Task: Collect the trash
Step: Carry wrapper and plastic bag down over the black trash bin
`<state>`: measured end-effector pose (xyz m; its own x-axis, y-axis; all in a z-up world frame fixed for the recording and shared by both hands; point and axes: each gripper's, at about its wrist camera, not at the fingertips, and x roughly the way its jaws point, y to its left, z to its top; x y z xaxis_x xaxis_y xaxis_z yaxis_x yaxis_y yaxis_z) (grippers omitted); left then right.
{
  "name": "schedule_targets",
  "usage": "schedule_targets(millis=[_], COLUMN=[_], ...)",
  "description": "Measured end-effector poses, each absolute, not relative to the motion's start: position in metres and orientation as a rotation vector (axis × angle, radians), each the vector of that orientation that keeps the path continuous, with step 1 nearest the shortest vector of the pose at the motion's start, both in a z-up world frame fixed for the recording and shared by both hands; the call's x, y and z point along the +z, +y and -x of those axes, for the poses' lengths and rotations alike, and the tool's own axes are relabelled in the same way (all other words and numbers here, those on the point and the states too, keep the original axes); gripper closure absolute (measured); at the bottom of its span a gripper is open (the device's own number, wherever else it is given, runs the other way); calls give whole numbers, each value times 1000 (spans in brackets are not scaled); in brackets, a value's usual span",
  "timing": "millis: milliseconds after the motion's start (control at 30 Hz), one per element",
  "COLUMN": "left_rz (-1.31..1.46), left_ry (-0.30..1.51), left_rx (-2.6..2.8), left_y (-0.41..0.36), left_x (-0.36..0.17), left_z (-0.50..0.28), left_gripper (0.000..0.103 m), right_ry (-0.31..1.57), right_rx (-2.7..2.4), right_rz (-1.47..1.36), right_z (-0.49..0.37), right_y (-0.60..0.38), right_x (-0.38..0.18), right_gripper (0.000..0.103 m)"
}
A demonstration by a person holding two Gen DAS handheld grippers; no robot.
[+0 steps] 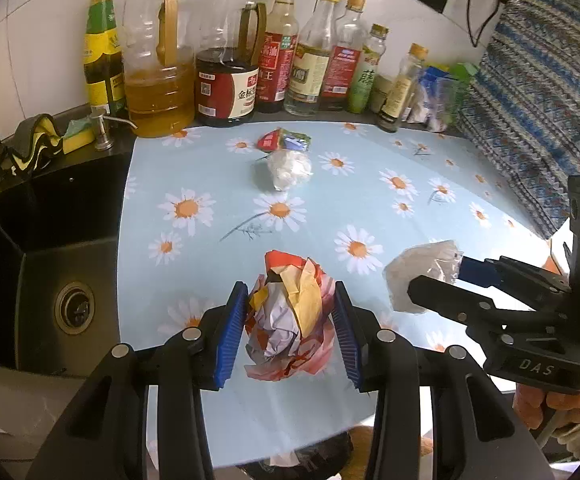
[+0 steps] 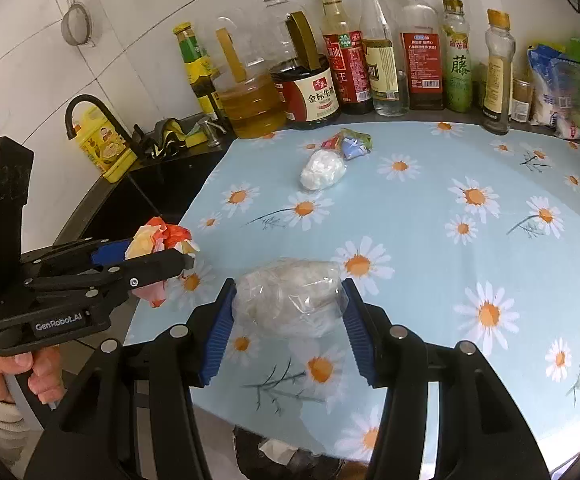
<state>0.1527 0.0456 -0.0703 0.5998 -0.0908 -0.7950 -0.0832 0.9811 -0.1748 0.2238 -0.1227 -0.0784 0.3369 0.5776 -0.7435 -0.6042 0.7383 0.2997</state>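
My left gripper (image 1: 290, 332) is shut on a crumpled red, yellow and white paper wrapper (image 1: 290, 320), held above the near edge of the daisy-print cloth; it also shows in the right wrist view (image 2: 162, 240). My right gripper (image 2: 290, 316) is shut on a crumpled clear plastic bag (image 2: 290, 300), which also shows in the left wrist view (image 1: 421, 272). Farther back on the cloth lie a white crumpled wad (image 1: 290, 168) and a small red, blue and green wrapper (image 1: 284, 140). A bin with trash (image 2: 286, 456) shows below the table edge.
A row of oil and sauce bottles (image 1: 226, 80) stands along the back wall. A black sink (image 1: 50, 248) with drain lies left of the cloth, with sponges (image 1: 78, 136) and a soap pump behind it. Packets (image 2: 557, 88) sit at back right. A patterned cloth (image 1: 537, 100) hangs on the right.
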Motion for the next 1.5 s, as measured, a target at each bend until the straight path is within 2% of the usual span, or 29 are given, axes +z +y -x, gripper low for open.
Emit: schedule_targets(millis=[933, 1500], left_rz=[160, 279], left_ry=[902, 1014], left_rx=[-76, -48], left_y=[21, 18], left_x=[-63, -125], left_z=[-5, 18], left_gripper=[62, 62], right_ry=[927, 1072], right_rx=[689, 723], right_rz=[-46, 8], right_z=[-85, -66], right_y=[-153, -149], right_x=[-65, -115], right_gripper=[50, 50])
